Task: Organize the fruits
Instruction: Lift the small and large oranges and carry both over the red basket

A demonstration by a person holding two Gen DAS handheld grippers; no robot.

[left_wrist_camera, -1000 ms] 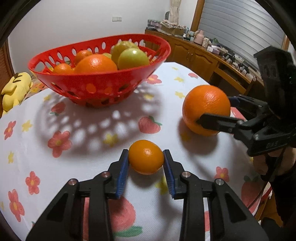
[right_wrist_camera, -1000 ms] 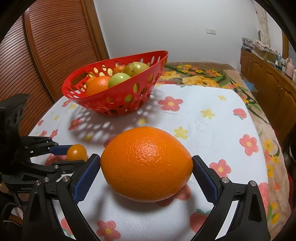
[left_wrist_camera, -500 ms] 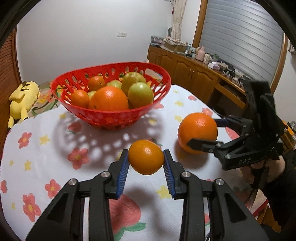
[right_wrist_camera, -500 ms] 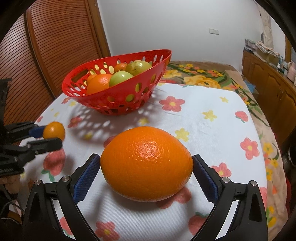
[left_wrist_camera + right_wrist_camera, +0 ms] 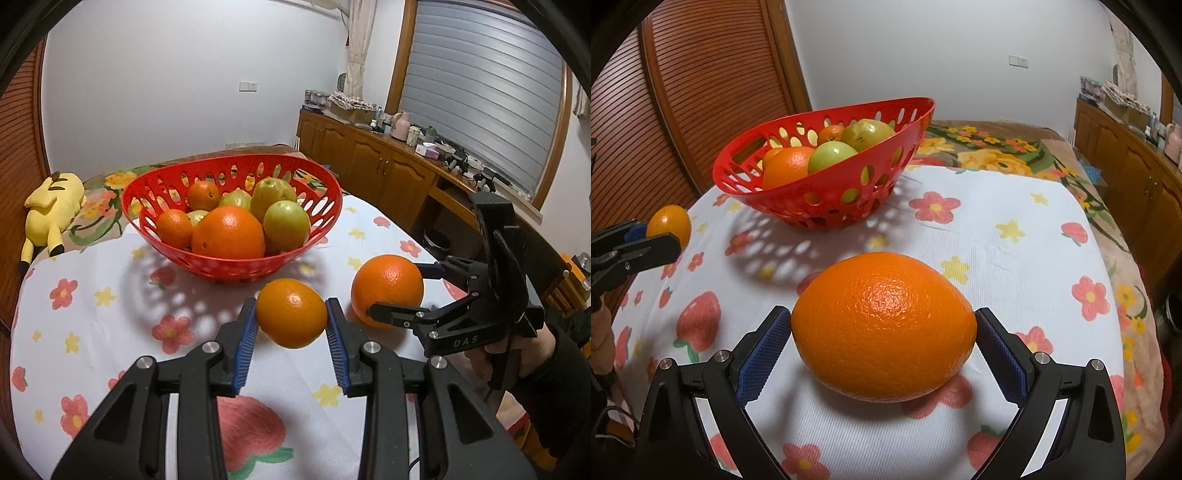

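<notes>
My left gripper [image 5: 291, 309] is shut on a small orange [image 5: 291, 312], held clear of the flowered cloth in front of the red basket [image 5: 236, 158]. The basket holds several oranges and green apples. To the right, a large orange [image 5: 388, 288] rests on the cloth with my right gripper [image 5: 399, 288] around it. In the right wrist view both blue pads of the right gripper [image 5: 883, 325] touch the large orange [image 5: 884, 326]. The left gripper [image 5: 661, 234] with the small orange [image 5: 670, 223] shows at the left edge, short of the basket [image 5: 827, 110].
The round table's cloth [image 5: 92, 314] fills the foreground. A yellow plush toy [image 5: 51, 206] lies behind it on the left. Wooden cabinets [image 5: 369, 158] with clutter line the right wall. A slatted wooden door [image 5: 665, 92] stands behind the basket. A person's hand [image 5: 517, 354] holds the right gripper.
My left gripper has lifted the small orange off the cloth and tilted up toward the basket. The right gripper and the large orange have stayed put.
</notes>
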